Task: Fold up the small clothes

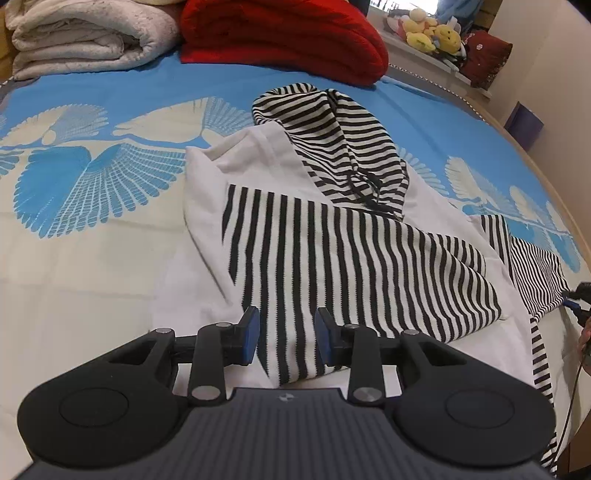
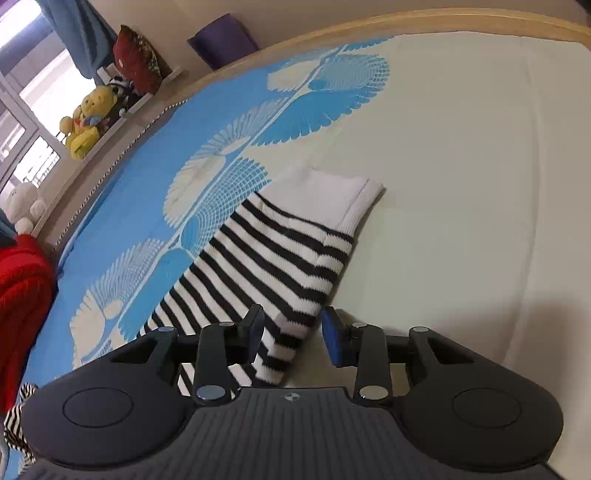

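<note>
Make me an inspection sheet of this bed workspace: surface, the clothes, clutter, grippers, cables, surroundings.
Surface: bed sheet, blue and cream feather print.
Job's things: striped hoodie spread out, one sleeve folded across its body; other sleeve lying out flat.
Clutter: folded cream blanket and red blanket at the far end.
Grippers: left gripper open above the folded sleeve; right gripper open over the outstretched sleeve.
Cables: thin dark cable at the right edge.
Surroundings: plush toys on the window ledge, curtain.
</note>
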A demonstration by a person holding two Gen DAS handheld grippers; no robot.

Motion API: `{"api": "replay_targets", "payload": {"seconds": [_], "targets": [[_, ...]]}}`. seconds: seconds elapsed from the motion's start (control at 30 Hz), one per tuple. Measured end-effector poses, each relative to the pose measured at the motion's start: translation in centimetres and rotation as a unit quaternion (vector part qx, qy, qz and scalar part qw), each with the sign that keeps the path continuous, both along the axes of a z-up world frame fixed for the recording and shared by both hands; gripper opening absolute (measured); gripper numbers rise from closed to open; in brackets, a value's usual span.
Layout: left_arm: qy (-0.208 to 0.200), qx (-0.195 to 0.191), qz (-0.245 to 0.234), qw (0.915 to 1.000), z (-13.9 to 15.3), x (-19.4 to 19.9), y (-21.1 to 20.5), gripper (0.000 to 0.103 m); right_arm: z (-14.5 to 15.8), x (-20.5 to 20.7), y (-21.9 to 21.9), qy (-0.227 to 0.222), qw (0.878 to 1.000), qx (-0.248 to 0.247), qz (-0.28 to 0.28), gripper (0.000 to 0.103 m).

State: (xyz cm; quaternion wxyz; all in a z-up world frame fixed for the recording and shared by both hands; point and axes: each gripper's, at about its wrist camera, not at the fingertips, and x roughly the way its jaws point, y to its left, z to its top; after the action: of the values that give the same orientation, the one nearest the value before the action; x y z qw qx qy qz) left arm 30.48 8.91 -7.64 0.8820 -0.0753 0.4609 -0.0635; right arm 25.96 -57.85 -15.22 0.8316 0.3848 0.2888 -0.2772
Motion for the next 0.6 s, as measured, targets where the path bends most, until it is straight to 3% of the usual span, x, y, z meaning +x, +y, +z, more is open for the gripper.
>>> {"api": "replay_targets", "payload": {"seconds": [0.07, 0.1, 0.27, 0.4, 0.5, 0.6], "targets": [[0.000, 0.000, 0.002, 1.0000, 0.0, 0.0, 0.2, 0.036, -0.1, 0.5, 0.0, 0.012, 1.000, -0.012, -0.005, 0.006], [-0.001, 0.000, 0.003, 1.0000, 0.1, 0.0, 0.3, 0.036, 0.0, 0.5, 0.2, 0.011, 1.000, -0.017, -0.007, 0.004], [-0.001, 0.003, 0.007, 1.0000, 0.2, -0.1, 0.6, 0.036, 1.5, 0.7, 1.3, -0.001, 0.998, -0.058, -0.018, 0.003], [-0.002, 0.007, 0.012, 0.9999, 0.5, -0.4, 1.1, 0.036, 3.1, 1.1, 2.6, 0.024, 0.994, -0.101, -0.034, 0.003], [-0.005, 0.006, 0.019, 0.9998, 0.8, -0.7, 2.0, 0.036, 5.1, 2.4, 5.6, 0.060, 0.977, -0.205, -0.010, 0.002], [-0.009, 0.001, 0.035, 0.9993, 1.3, -1.0, 3.3, 0.036, 8.2, 3.6, 10.6, 0.035, 0.948, -0.311, 0.048, 0.002]]}}
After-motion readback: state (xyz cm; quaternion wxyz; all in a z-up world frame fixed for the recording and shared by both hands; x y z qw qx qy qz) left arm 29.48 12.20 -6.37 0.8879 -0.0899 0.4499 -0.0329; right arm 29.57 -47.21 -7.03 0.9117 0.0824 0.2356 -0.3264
